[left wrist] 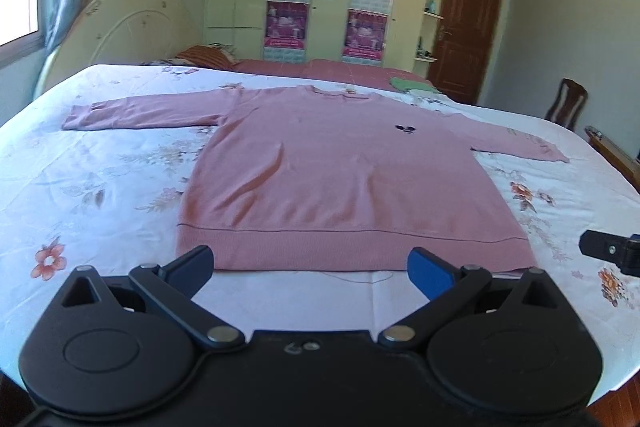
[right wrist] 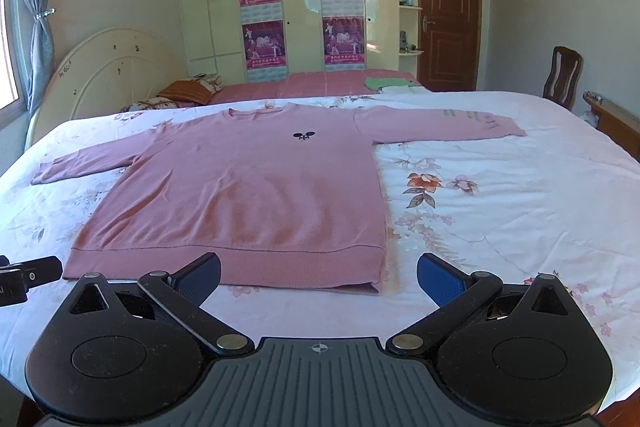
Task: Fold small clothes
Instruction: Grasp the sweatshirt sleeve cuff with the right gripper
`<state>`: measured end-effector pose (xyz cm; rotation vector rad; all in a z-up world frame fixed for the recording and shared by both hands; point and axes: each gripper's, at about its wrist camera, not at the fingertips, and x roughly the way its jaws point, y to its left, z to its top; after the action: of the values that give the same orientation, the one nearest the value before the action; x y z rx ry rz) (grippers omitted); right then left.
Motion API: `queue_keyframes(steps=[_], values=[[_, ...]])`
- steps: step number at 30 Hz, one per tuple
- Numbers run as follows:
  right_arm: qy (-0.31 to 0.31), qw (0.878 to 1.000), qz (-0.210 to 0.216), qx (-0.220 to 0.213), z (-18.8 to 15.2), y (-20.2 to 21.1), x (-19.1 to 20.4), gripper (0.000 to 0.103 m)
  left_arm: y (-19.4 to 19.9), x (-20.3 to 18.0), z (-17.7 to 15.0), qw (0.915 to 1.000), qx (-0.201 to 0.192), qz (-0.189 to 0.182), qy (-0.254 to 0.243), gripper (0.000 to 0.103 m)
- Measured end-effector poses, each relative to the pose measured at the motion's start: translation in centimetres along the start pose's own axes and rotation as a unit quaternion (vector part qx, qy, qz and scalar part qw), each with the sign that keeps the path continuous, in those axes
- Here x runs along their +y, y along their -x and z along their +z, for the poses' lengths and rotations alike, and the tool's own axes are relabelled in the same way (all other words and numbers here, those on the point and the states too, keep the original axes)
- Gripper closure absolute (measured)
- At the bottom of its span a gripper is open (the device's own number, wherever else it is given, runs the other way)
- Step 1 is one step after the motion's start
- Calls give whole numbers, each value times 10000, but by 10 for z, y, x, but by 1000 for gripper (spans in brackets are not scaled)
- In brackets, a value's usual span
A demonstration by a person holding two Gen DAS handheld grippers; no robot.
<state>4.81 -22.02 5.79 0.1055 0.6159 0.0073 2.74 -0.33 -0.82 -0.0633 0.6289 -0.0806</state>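
A pink long-sleeved sweater [left wrist: 340, 171] lies flat and face up on a white floral bedsheet [left wrist: 100, 187], both sleeves spread out, hem toward me. My left gripper [left wrist: 312, 267] is open and empty, just short of the hem's middle. My right gripper [right wrist: 318, 277] is open and empty, at the hem's right corner of the sweater [right wrist: 248, 195]. The right gripper's tip shows at the right edge of the left wrist view [left wrist: 608, 251]. The left gripper's tip shows at the left edge of the right wrist view [right wrist: 28, 275].
Beyond the sheet lies a red bedcover [right wrist: 312, 85] with a green cloth [right wrist: 388, 83] and pillows [right wrist: 188, 91] by the headboard [right wrist: 108, 71]. A wardrobe [right wrist: 300, 7], door [right wrist: 448, 15] and wooden chair [right wrist: 562, 75] stand behind. The bed's wooden edge [right wrist: 616, 119] is at right.
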Motion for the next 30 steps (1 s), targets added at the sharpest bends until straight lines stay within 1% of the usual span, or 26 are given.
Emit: queue_keyframes(steps=[2,4,5,7,9,10,11,12,14,18,20,22,25,27,28,29,30], values=[[-7,10000,-91,5,2,-3,-6,0,-6,-6,3,9998,-37,-173,-67,0],[-38,9995,-299,48,5,-9,-14,0,-15,-12,7,9991,61,-408,-94,0],[-10,9993,-359,73,6,-11,-17,0,-20,-16,9,9989,61,-456,-113,1],[52,9983,-570,77,9,-18,-21,0,-25,-24,10,9990,-108,-379,-209,1],[87,9975,-700,76,11,-25,-25,0,-33,-33,13,9983,-150,-362,-434,1],[118,9977,-650,125,12,-29,-28,0,-38,-36,15,9978,-157,-400,-513,1],[102,9983,-561,131,13,-32,-32,0,-43,-38,18,9967,-133,-547,-587,2],[3,9991,-414,51,15,-34,-39,0,-48,-40,23,9958,-144,-635,-646,4],[-148,9992,-374,36,23,-42,-49,0,-57,-44,32,9953,-275,-552,-747,6],[-280,9986,-440,75,46,-69,-71,0,-87,-42,59,9967,-481,-424,-489,5],[-355,9979,-547,34,59,-82,-83,1,-106,-41,75,9974,-430,-379,-431,5],[-442,9972,-599,-39,76,-99,-99,1,-127,-39,92,9978,-298,-482,-334,5],[-473,9961,-718,-173,99,-122,-121,1,-158,-38,112,9981,-298,-524,-152,5],[-519,9952,-782,-275,112,-139,-138,1,-179,-41,122,9989,-281,-350,-149,5],[-532,9948,-821,-285,118,-147,-146,8,-190,-42,127,9992,-217,-302,-155,6],[-551,9946,-848,-230,123,-157,-154,27,-201,-42,131,9993,-152,-314,-119,11],[-597,9942,-876,-167,127,-169,-163,34,-210,-42,133,9994,-82,-330,-75,19]])
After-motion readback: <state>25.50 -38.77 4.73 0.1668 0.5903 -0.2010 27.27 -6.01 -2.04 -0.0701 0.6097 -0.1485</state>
